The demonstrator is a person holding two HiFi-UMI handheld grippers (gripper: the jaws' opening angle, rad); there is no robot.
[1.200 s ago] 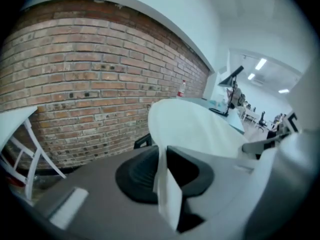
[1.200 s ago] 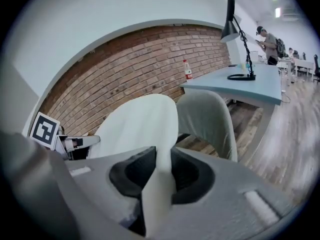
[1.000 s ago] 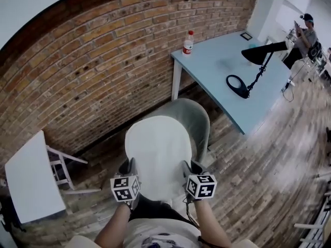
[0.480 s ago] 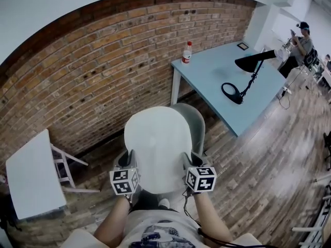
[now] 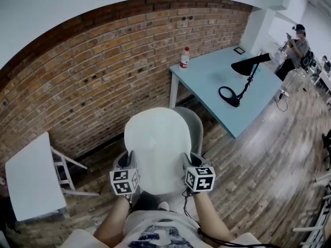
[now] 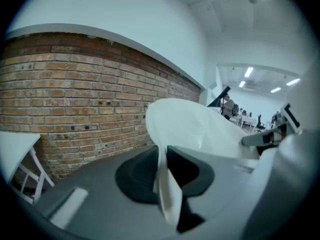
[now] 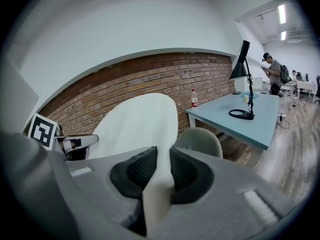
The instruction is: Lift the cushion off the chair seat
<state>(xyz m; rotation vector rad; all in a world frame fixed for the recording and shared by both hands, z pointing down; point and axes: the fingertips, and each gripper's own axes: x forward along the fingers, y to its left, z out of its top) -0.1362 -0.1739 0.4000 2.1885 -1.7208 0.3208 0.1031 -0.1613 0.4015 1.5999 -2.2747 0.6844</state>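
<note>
The white oval cushion (image 5: 158,149) hangs in the air above the grey shell chair (image 5: 195,124), held by its two near side edges. My left gripper (image 5: 128,159) is shut on the cushion's left edge. In the left gripper view the thin edge (image 6: 165,194) is pinched between the dark pads. My right gripper (image 5: 186,160) grips the right edge, its jaws closing tighter on it. In the right gripper view the cushion (image 7: 137,124) rises from between the pads, with the chair (image 7: 199,139) behind it. The chair seat is hidden under the cushion.
A light-blue table (image 5: 212,87) stands to the right behind the chair, with a bottle (image 5: 184,57) and a black desk lamp (image 5: 240,79) on it. A white folding table (image 5: 28,177) is at the left. The brick wall (image 5: 103,71) runs behind. A person (image 5: 296,41) stands far right.
Both grippers have risen with the cushion; it has come up off the seat and now covers more of the chair back.
</note>
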